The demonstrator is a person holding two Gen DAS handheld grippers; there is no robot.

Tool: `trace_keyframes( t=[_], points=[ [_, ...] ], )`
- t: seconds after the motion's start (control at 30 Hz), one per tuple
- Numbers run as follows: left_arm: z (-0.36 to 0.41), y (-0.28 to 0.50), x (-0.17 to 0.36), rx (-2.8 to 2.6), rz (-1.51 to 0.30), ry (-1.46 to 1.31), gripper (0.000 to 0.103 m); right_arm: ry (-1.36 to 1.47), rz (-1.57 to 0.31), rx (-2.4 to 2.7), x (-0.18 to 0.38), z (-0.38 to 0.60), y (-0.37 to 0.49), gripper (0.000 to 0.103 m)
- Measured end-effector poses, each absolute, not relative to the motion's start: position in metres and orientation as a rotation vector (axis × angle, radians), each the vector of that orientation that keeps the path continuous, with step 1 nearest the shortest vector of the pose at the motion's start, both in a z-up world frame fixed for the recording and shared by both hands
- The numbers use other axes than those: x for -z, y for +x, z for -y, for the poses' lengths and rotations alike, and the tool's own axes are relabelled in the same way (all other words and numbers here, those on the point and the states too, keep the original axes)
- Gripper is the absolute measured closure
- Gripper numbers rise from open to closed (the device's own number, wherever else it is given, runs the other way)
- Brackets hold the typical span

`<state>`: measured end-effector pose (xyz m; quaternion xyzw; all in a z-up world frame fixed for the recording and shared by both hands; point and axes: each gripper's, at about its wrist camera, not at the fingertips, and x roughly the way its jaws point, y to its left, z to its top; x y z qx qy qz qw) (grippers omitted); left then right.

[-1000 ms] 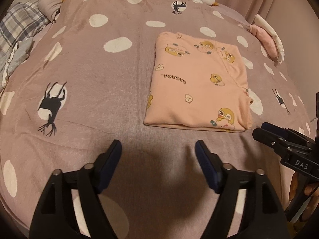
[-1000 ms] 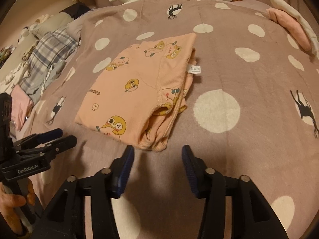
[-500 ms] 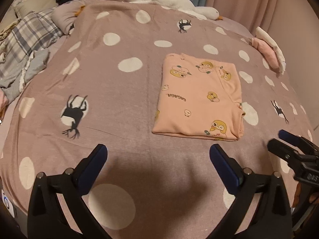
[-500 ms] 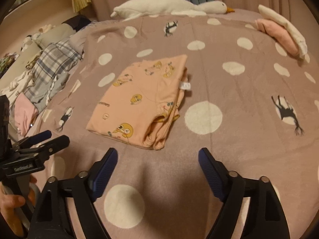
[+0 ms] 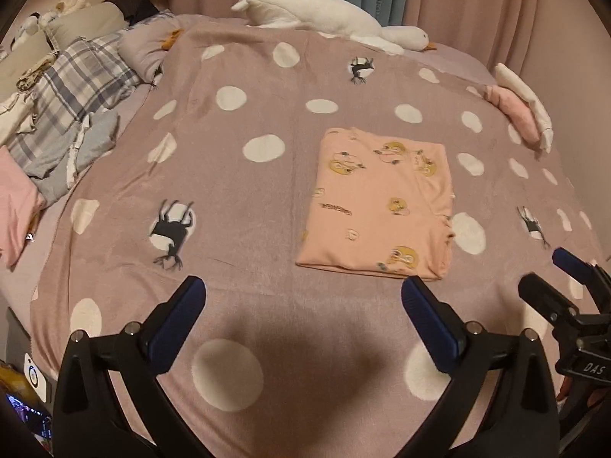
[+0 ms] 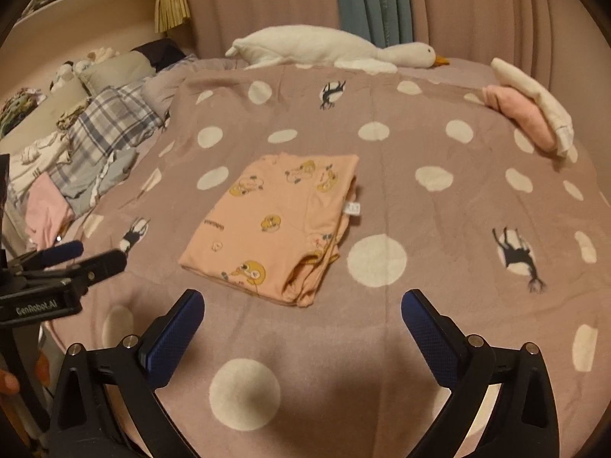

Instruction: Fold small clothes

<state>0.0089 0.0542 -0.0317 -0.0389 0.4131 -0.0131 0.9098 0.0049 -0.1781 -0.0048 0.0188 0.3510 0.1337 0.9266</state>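
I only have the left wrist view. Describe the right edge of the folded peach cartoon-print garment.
Observer: A small white care label sticks out of the peach garment on its right edge.
Operator: Now check its near right corner.
Observer: The layers gape open there, not flush.
Operator: Report the right gripper.
Observer: On the right gripper the jaws are opening, only dotted mauve blanket between them.

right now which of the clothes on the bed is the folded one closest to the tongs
The peach cartoon-print garment, folded into a neat rectangle mid-blanket. The plaid pile at the left is rumpled, and the pink and white stack lies at the far right edge.
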Motion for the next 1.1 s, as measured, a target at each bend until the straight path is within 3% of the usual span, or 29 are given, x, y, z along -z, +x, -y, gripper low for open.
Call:
trace_keyframes(
  t=[0.47, 0.77, 1.1],
  points=[
    [-0.052, -0.006, 0.008, -0.002, -0.829, -0.079, 0.000, 0.018, -0.677, -0.287, -0.046, 0.170, -0.013, 0.001],
    [-0.053, -0.002, 0.023, -0.052, -0.883, -0.063, 0.000, 0.000, -0.760, -0.268, -0.004, 0.158, 0.006, 0.001],
    [-0.051, 0.004, 0.028, -0.062, -0.898, -0.043, 0.000, 0.000, -0.774, -0.262, -0.001, 0.159, 0.008, 0.001]
  ],
)
